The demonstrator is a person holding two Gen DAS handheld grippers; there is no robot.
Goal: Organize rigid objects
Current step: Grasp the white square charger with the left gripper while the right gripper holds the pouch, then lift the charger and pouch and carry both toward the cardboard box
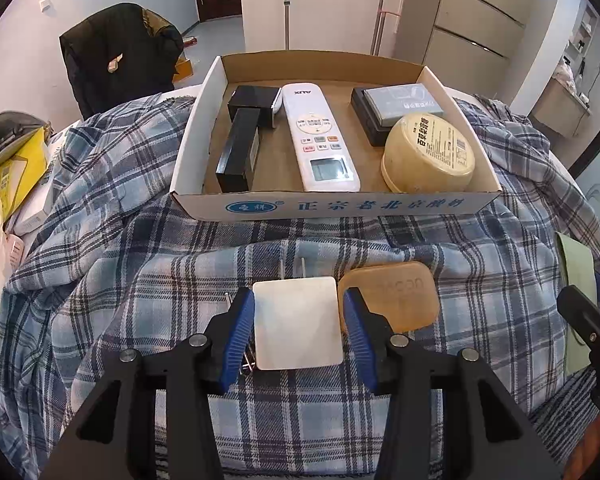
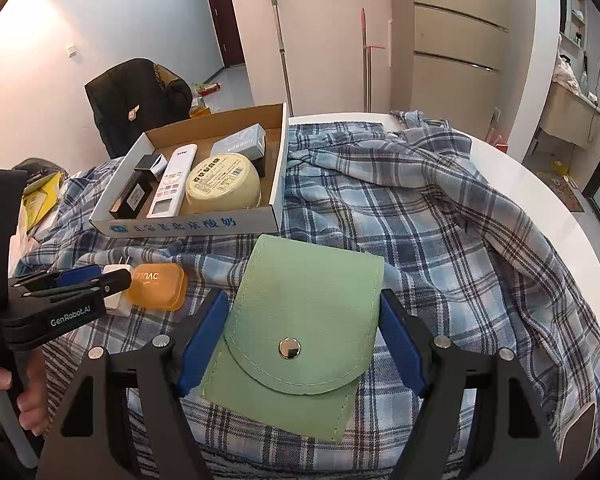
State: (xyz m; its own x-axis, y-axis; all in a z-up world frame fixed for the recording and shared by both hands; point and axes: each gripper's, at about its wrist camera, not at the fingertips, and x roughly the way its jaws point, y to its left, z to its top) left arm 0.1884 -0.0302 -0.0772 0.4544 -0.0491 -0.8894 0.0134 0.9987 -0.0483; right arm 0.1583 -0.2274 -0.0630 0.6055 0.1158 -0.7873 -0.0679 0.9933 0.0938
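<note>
White charger sits squarely between the left jaws; green pouch sits between the right.

The left gripper (image 1: 298, 322) straddles the white charger (image 1: 297, 322) on the plaid-covered surface (image 1: 140, 264), pads just clear of its sides, so the jaws look slightly open, not gripping. Its prongs point away toward the cardboard box (image 1: 332, 206) straight ahead. The amber case (image 1: 396, 296) lies just right of it. The right gripper (image 2: 302, 340) brackets the green pouch (image 2: 300, 320), apparently clamped on its edges.

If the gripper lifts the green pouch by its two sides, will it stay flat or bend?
The green pouch looks like thin stitched felt, so it would probably sag or fold when lifted. It lies flat with no bulge, so it is likely light. Its matte surface should not slip much against the right gripper.
</note>
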